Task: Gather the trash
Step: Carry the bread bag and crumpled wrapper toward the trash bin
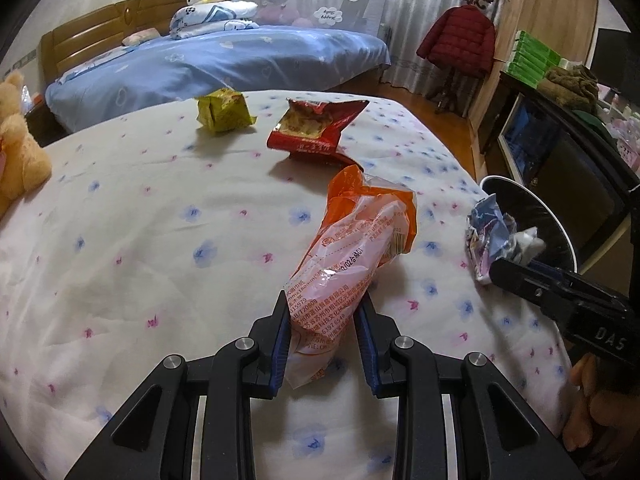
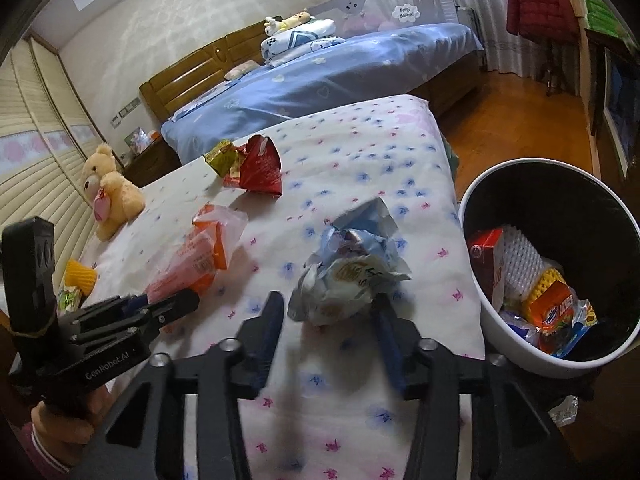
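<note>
An orange and clear plastic wrapper lies on the flowered bed sheet. My left gripper is shut on its near end. It also shows in the right wrist view. A crumpled blue and white wrapper lies near the bed's right edge, between the open fingers of my right gripper; it also shows in the left wrist view. A red snack bag and a yellow-green wrapper lie farther back. A white bin with a black inside holds several wrappers beside the bed.
A yellow teddy bear sits at the bed's left side, with a yellow foam net near it. A second bed with blue bedding stands behind. A red jacket on a coat stand and a dark cabinet are at the right.
</note>
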{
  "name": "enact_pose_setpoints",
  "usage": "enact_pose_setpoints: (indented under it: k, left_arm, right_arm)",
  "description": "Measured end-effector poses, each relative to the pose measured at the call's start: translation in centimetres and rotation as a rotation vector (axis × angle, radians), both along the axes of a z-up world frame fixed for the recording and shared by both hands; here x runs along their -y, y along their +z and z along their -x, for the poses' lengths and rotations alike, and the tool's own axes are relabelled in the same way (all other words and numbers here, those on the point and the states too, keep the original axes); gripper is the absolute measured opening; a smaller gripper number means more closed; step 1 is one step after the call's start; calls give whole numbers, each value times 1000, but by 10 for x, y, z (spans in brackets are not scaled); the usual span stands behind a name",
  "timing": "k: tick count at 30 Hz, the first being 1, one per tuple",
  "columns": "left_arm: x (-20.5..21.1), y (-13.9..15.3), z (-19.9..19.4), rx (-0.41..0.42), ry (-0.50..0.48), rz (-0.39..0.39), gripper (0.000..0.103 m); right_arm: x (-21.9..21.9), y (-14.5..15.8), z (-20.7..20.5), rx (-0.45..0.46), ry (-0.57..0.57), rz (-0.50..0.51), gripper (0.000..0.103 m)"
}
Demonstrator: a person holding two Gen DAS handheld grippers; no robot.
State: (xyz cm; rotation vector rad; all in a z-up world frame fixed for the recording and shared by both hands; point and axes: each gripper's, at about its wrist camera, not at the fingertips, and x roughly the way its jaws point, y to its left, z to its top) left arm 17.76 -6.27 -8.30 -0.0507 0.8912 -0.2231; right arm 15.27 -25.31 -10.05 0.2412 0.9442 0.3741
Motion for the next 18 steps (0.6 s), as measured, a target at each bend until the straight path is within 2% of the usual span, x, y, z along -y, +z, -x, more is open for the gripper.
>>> enact_pose_setpoints:
  k: [3, 6, 7, 8, 9, 18]
  left_arm:
    - [0, 0, 0, 0, -1, 3, 29]
    - [1, 0, -1, -3, 0, 6, 29]
    - [1, 1, -1, -4, 1, 8, 29]
    - [1, 1, -1, -3, 1, 11, 29]
    - [2, 2, -1, -3, 0, 13, 29]
    - [23, 11, 3, 14, -44, 11, 29]
  right_arm:
    - [1, 2, 0, 16, -18, -7, 55]
    - [4, 0, -3, 23, -45, -6, 54]
    - [5, -1, -3, 22, -51, -1, 51]
    - [6, -1, -3, 21, -53, -5, 36]
    - [7, -1, -3, 23, -53, -8, 31]
    - [23, 13, 6, 61, -60, 0, 27]
